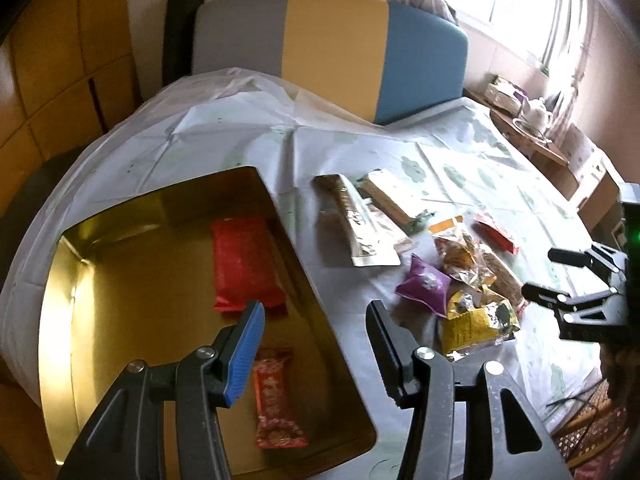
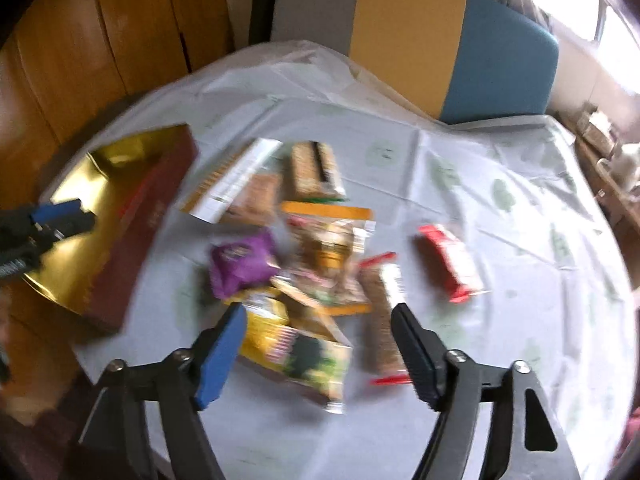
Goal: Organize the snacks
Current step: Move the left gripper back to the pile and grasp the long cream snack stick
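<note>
Two claws in view, both spread wide and gripping nothing: left claw [image 1: 316,316] above the near right wall of the open gold-lined box [image 1: 132,276], right claw [image 2: 318,320] above the pile of snacks.

Inside the gold-lined box, two packets only: large red foil packet [image 1: 244,264] flat on the floor of the box, long axis running from near to far; small red and orange wrapped snack [image 1: 274,398] nearer to the camera, long axis also near to far, slightly tilted.

On the counter with white plastic cloth [image 1: 460,152], right of the box, the loose snacks: long brown and silver pouch [image 1: 356,220] and pale cream wrapped bar [image 1: 394,198] side by side, both long axes slanted from far-left to near-right; purple puffed packet [image 1: 424,284]; yellow crumpled bag [image 1: 476,320] just beside it; clear packet with orange edge [image 1: 460,252] behind these; small red bar [image 1: 496,234] a little apart on the right, long axis slanted. Right wrist view blurred, exact number in the pile hard to tell.

Grey, yellow and blue chair back [image 1: 332,48] behind the counter.
</note>
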